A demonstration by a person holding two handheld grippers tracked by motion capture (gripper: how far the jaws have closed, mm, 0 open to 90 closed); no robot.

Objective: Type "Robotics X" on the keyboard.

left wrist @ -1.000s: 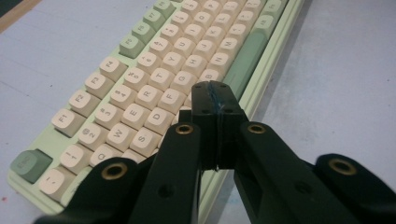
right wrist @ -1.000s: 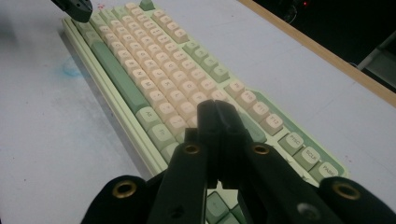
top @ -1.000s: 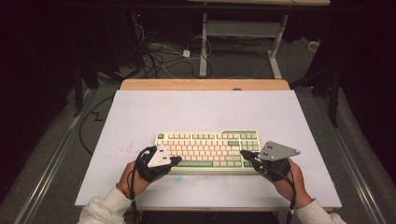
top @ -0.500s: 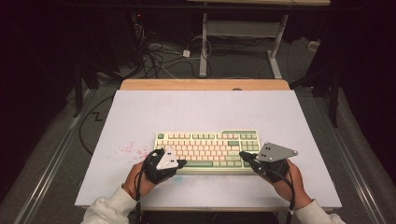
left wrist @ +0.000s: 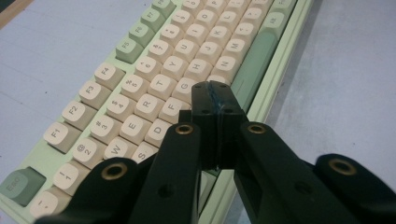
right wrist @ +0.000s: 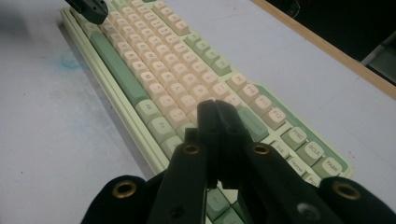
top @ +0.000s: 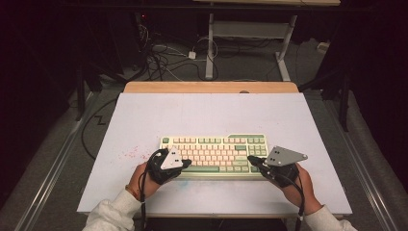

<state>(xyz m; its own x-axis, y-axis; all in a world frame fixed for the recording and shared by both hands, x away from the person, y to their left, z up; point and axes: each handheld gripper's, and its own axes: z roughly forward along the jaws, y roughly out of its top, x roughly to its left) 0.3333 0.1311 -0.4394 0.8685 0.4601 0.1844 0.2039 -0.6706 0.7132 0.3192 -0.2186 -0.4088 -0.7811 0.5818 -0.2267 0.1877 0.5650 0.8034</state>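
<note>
White table (top: 202,115) | both tools pressed together, tips over keyboard (top: 214,144) ends

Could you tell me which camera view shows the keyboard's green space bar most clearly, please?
The right gripper view: the space bar runs along the keyboard's near edge, nearly all exposed. In the left gripper view, the shut left gripper covers its near end. The high view shows it small, as a thin green strip.
</note>
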